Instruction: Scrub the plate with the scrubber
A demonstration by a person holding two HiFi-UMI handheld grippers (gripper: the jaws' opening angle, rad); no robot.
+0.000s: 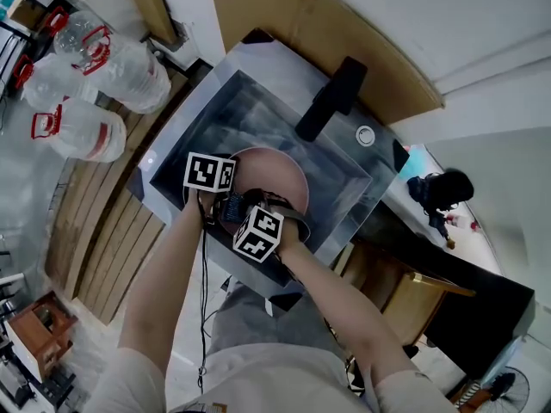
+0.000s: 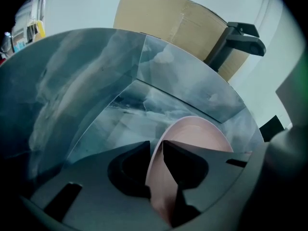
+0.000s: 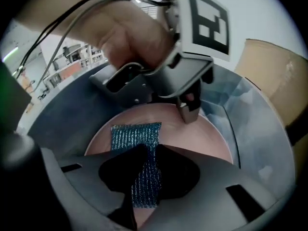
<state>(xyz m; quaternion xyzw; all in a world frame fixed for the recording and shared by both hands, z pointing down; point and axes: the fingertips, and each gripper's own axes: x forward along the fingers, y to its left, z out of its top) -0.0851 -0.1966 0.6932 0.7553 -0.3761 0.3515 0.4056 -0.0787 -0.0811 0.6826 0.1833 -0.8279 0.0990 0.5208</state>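
Observation:
A pink plate (image 1: 286, 175) leans in the steel sink (image 1: 211, 114). In the left gripper view its rim (image 2: 202, 131) stands edge-on between the jaws of my left gripper (image 2: 155, 154), which are open, with a thin strip of pink showing beside the right jaw. My right gripper (image 3: 147, 150) is shut on a blue-green mesh scrubber (image 3: 137, 136), whose free end lies flat on the plate's face (image 3: 192, 141). One left fingertip (image 3: 190, 110) hangs over the plate's far rim. In the head view both marker cubes crowd together over the plate's near edge, the left gripper (image 1: 213, 174) beside the right gripper (image 1: 258, 233).
A black faucet (image 1: 331, 97) reaches over the sink's back corner. Cardboard (image 1: 327, 33) leans on the wall behind. Several large water bottles (image 1: 86, 84) stand on the wooden floor at the left. A dark counter (image 1: 465, 282) with small items runs off to the right.

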